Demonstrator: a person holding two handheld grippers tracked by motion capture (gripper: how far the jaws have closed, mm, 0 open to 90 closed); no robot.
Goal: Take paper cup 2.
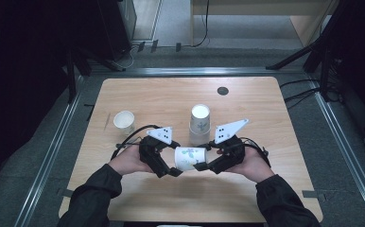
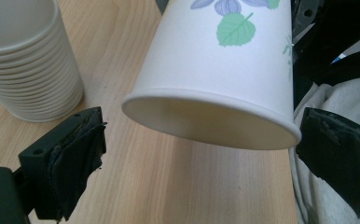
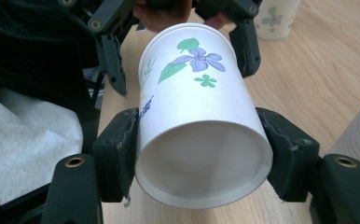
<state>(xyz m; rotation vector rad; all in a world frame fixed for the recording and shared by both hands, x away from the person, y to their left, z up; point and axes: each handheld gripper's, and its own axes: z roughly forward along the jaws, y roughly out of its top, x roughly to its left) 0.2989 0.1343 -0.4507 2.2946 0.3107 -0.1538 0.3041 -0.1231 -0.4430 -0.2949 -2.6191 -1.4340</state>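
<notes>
Fingers [image 3: 117, 154] of the right gripper [image 3: 201, 158] are clamping the flowered paper cup [image 3: 197, 116] near its rim, holding it sideways above the table [image 1: 138, 94], while the left gripper [image 2: 201, 154] is standing wide open around its other end, not touching.

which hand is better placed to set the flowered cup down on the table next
Right, probably. The right hand-held gripper has its pads pressed on both sides of the flowered cup near the rim. The left hand-held gripper stands open, its pads clear of the cup.
</notes>
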